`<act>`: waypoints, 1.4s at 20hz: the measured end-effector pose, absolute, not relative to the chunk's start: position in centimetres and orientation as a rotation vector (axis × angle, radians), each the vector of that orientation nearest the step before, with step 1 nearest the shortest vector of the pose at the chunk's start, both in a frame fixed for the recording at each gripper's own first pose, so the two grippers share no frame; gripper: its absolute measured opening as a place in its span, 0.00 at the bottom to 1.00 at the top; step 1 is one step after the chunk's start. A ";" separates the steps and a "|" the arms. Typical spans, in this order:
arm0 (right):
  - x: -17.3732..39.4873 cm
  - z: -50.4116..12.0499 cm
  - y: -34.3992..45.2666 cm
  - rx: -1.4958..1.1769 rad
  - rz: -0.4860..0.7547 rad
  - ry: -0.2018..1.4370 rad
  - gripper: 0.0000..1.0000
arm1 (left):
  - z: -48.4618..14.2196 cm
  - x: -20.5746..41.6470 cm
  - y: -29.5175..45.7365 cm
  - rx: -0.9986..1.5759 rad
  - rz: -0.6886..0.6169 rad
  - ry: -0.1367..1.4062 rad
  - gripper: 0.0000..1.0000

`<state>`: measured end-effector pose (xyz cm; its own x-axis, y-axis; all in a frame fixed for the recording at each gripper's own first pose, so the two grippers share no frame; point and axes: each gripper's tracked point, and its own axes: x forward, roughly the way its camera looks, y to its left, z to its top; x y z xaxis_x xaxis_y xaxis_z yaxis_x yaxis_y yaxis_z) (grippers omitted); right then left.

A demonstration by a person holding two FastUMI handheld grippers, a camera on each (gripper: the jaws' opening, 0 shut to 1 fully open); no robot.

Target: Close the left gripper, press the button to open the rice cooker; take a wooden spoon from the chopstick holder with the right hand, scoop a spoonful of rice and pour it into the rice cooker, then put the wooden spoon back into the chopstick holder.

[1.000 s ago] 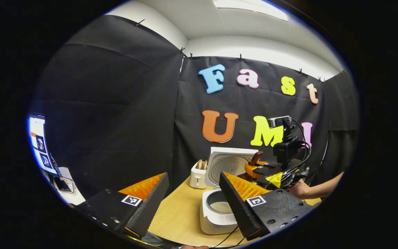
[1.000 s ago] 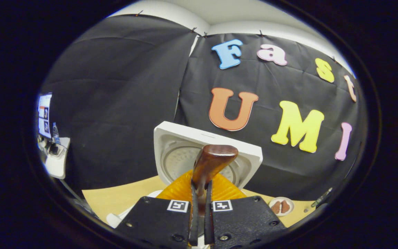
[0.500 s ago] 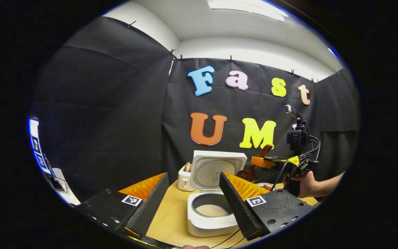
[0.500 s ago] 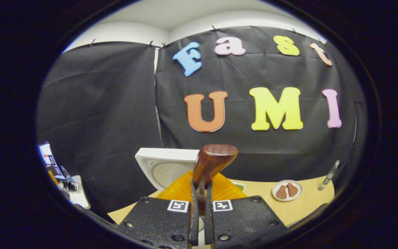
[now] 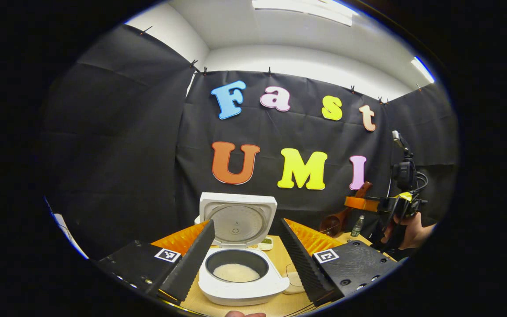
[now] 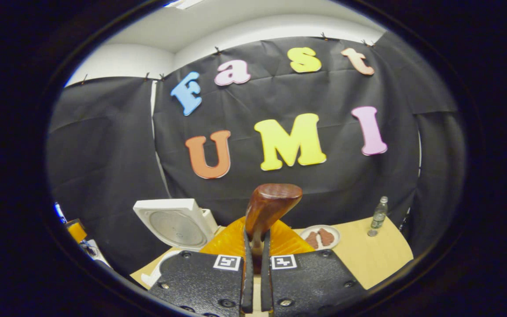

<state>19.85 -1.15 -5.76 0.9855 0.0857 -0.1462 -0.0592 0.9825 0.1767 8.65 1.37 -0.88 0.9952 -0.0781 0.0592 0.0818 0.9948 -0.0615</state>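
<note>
In the left gripper view we see our left gripper (image 5: 245, 255) with its two fingers spread wide and nothing between them. Through the gap stands the white rice cooker (image 5: 241, 277) on the pale wooden table (image 5: 280, 304), its square lid (image 5: 237, 220) raised upright at the back. White rice (image 5: 236, 273) lies in the dark inner pot. Just beside the cooker's right side sits a small clear cup (image 5: 294, 280), partly hidden behind the finger.

Farther right in the same view, a hand (image 5: 412, 231) holds our right gripper (image 5: 359, 203) well above the table. The dark brown wooden spoon (image 5: 343, 212) is clamped in it. Its long axis runs on a slant, the handle end up and to the right, the bowl down and to the left, hanging close above the table near a small green-capped bottle (image 5: 357, 225).

In the right gripper view our right gripper (image 6: 256, 246) has its fingers drawn nearly together, both pressing the spoon's handle (image 6: 267, 209). The rounded handle end rises above the fingertips and tips a little to the right; the bowl is out of sight below. Behind it we see the open cooker lid (image 6: 172, 224) to the left, a white plate with two brown pieces (image 6: 319, 237) to the right, and a clear bottle (image 6: 378, 215) upright near the table's far edge.
</note>
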 end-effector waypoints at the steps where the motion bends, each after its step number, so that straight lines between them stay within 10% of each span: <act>1: 19.4 -6.2 -3.0 0.182 0.045 0.160 0.12 | -0.8 9.2 0.7 -0.061 -0.082 -0.055 0.94; 11: 16.2 -14.8 -16.8 0.217 -0.130 0.297 0.12 | -1.1 11.7 -3.7 -0.051 -0.069 -0.026 0.94; 28: 18.3 -32.4 -18.3 0.286 -0.087 0.527 0.12 | -1.6 13.0 -5.4 -0.009 0.019 0.053 0.94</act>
<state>18.32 -18.29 -32.44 0.8616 -0.0090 -0.5075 0.1551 0.9566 0.2465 12.96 -5.40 -1.63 0.9984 0.0190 -0.0534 -0.0195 0.9998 -0.0086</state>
